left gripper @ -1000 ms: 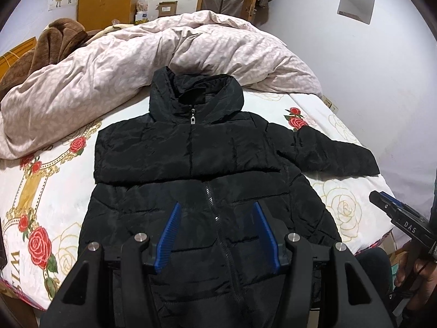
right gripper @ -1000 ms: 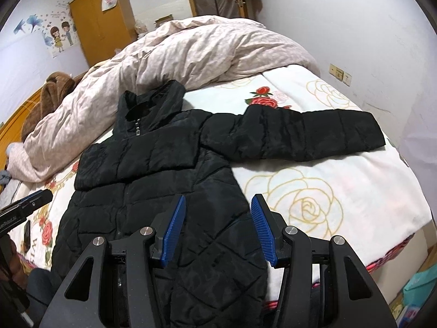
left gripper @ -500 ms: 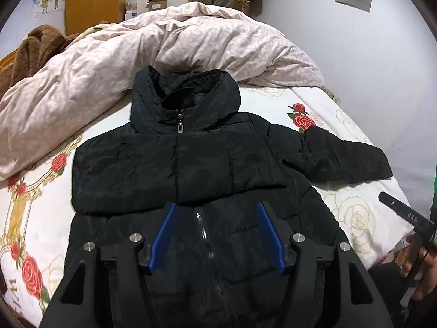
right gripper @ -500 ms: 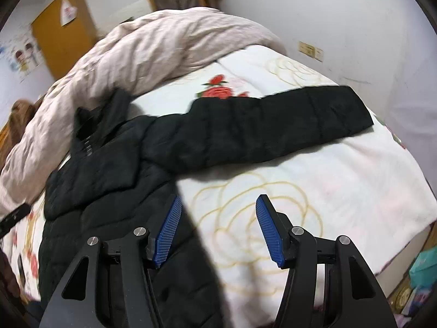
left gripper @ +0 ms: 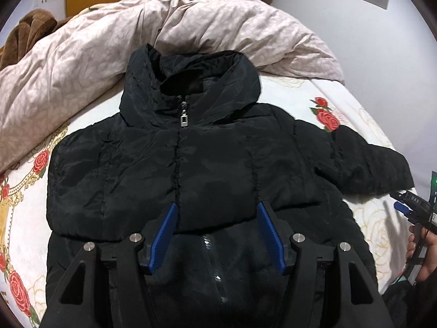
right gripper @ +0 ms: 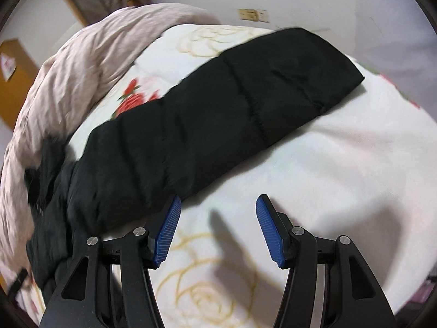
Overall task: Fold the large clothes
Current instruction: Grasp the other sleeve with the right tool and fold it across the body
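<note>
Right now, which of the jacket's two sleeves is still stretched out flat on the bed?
The sleeve in front of the right tool lies straight on the sheet. The other sleeve is folded across the jacket's chest.

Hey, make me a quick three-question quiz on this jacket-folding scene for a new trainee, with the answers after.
1. True or false: the left gripper is shut on the black jacket.
2. The outstretched sleeve lies on: A) the pink duvet, B) the rose-print sheet, C) the jacket's chest.
3. Fill in: the jacket's front zipper pull sits up at the ____.

Key: 1 false, both jaws stand open; 2 B; 3 collar.
</note>
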Demonstrator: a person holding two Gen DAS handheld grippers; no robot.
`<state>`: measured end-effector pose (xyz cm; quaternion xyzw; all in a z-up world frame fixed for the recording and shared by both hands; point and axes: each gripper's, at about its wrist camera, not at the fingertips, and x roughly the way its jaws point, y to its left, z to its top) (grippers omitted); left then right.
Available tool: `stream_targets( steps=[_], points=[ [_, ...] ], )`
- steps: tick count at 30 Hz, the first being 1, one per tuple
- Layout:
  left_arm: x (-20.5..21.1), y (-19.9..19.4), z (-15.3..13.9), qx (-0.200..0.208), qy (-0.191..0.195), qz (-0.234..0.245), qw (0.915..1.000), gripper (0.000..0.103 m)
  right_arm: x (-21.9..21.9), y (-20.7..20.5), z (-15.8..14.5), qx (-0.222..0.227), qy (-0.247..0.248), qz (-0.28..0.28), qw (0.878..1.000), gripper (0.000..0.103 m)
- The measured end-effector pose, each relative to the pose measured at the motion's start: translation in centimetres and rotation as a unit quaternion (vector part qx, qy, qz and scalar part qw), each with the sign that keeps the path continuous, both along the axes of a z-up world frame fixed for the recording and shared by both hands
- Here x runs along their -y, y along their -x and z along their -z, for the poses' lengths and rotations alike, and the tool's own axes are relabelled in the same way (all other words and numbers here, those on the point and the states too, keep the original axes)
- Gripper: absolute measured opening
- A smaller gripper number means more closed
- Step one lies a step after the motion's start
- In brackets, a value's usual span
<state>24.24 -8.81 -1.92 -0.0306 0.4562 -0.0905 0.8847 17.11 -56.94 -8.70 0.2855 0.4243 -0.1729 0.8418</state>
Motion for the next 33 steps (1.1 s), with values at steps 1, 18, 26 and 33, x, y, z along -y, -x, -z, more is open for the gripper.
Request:
stream_targets(
  steps=[1, 18, 26, 33],
  points=[
    [-0.2, -0.4, 0.4, -0.003, -0.001, -0.003, 1.0, 0.063, 0.4, -0.2, 0.2, 0.001, -0.004, 0.006, 1.0, 0.058],
    [-4.1, -2.2, 3.1, -0.031, 0.0, -0.044, 0.9985, 0.063, 3.1, -3.5, -1.3, 0.051, -0.016, 0.06, 0.997, 0.015],
    [-5.6, -0.5, 0.8, -0.009, 0.018, -0.055, 0.9983, 0.063, -3.1, -2.5, -9.9, 0.121, 0.036, -0.017, 0.992, 0.013],
    [-8.0, 1.4, -1.1, 0.013, 0.039, -0.071, 0.9966, 0.063, -12.2, -3.3, -17.3, 0.178, 0.069, -0.128, 0.973, 0.013]
  ],
)
